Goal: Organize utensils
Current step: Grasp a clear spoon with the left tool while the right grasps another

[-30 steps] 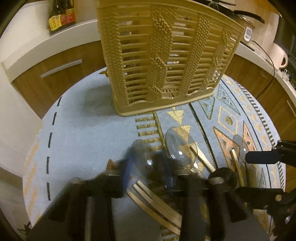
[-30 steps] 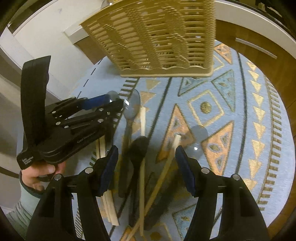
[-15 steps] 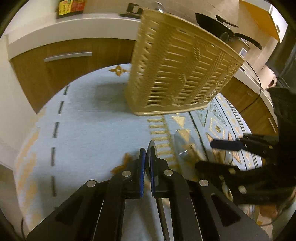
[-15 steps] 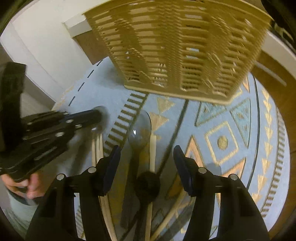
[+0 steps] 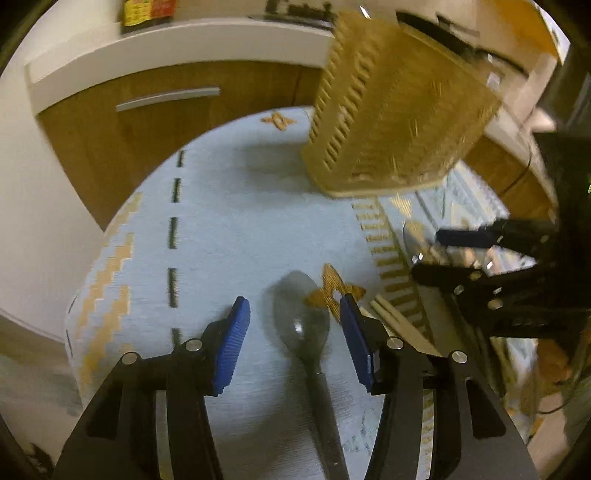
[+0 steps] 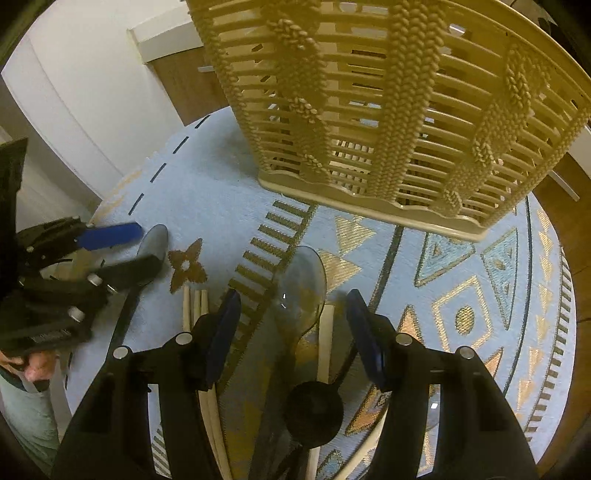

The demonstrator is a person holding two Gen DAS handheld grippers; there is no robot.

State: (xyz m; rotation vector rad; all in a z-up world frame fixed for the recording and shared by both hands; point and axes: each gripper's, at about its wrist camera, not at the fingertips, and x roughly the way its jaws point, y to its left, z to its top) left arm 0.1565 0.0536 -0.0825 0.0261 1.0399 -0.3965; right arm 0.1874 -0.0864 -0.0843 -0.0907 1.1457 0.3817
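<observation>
A clear spoon with a dark handle lies on the blue patterned mat, between the open fingers of my left gripper; it also shows in the right wrist view. My right gripper is open over a second clear spoon, a black round-ended utensil and wooden chopsticks. More chopsticks lie to its left. The tan woven-look plastic basket stands at the far side of the mat; it also shows in the left wrist view.
The round mat covers a small table with its edge close on the left. Wooden cabinets with a metal handle and a white counter with bottles stand behind. A hand holds the left gripper.
My left gripper was shut on the clear spoon half a second ago; now it is open and the spoon lies flat on the mat. Both grippers have moved nearer the basket.
</observation>
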